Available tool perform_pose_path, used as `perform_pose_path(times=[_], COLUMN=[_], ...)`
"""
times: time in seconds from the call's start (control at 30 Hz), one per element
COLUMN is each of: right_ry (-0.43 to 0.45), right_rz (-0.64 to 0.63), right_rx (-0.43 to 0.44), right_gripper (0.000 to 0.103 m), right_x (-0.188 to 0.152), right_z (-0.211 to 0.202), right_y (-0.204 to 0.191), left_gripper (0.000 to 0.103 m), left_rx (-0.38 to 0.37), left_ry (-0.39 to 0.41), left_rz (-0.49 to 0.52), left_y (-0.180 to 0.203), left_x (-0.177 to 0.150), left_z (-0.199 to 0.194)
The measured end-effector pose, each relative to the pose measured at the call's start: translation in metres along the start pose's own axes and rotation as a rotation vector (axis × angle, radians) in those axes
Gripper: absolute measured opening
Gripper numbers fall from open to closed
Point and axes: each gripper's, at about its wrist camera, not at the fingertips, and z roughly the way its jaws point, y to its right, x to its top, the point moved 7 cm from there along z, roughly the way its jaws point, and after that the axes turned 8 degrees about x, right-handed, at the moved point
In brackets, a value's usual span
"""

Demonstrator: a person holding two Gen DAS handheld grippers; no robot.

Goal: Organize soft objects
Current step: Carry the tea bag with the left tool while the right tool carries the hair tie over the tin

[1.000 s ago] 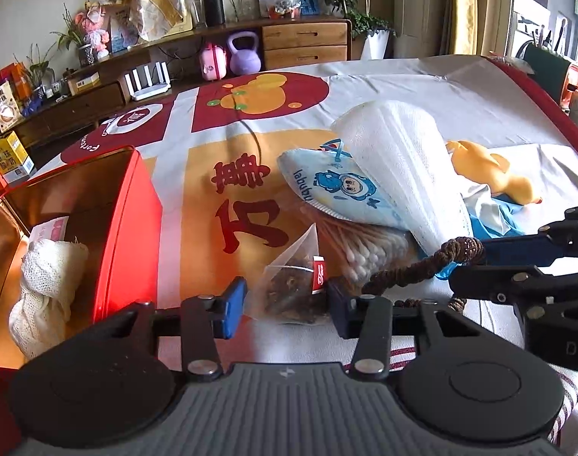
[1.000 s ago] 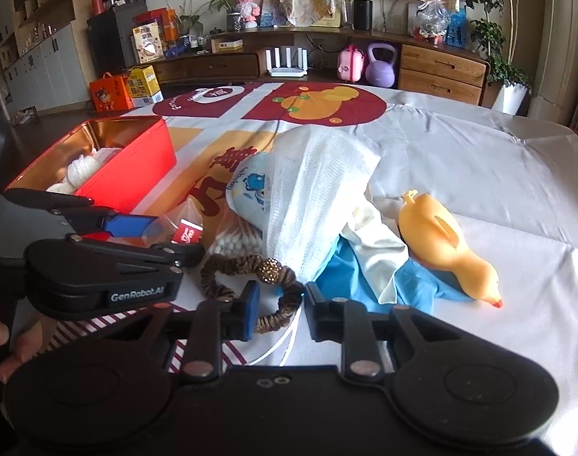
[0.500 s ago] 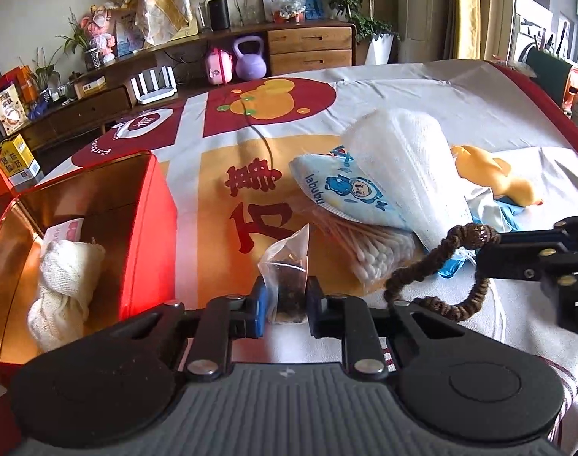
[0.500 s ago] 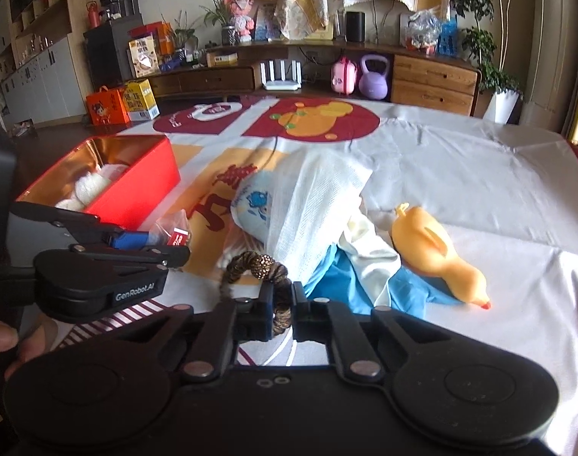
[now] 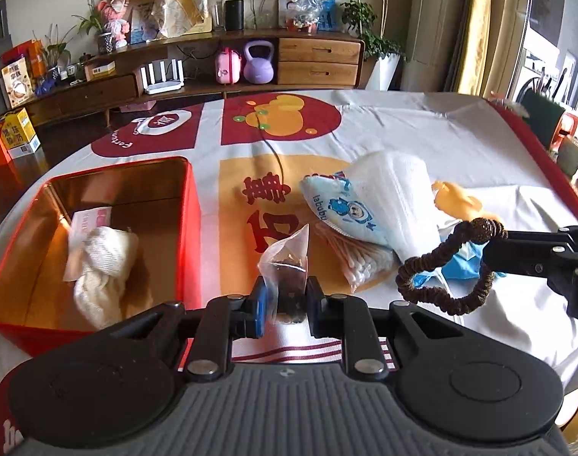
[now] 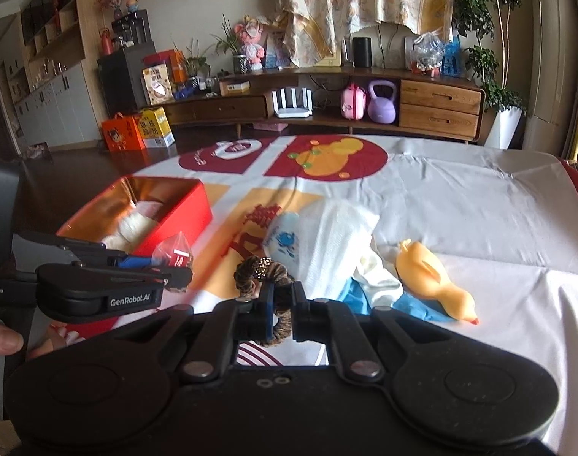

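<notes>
Sachet (image 5: 285,266), tip pointing to 12 o'clock, is clamped upright in the left gripper (image 5: 285,309); the right gripper (image 6: 280,309) pinches the hair tie (image 6: 264,277), loop standing upright.

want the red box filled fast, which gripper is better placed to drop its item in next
Left. The left gripper, shut on the tea bag, is right beside the red box. The right gripper, shut on the brown hair tie, sits farther off by the pile.
</notes>
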Motion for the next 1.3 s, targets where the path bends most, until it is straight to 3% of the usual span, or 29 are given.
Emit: perform_pose_path(times=[0.63,0.97,1.3], right_ry=[0.030,0.013,-0.063], right_rz=[-0.014,-0.077,-0.096], right_rx=[0.096,0.133,0.163], right_gripper=[0.008,0.008,0.008], right_x=[0.049,0.074,0.090], right_z=[-0.016,0.011,0.051], right_y=[-0.057,-0.099,-0.135], left_gripper=[0.020,0.020,0.020], left_rx=[-0.005,0.044,0.102], left_ry=[0.038,0.068,0.041], left_rz=[-0.042,-0.083,-0.108], left_y=[-0.042,-0.088,-0.139], left_x=[0.022,0.032,0.033], left_z=[-0.063,-0.076,-0.068])
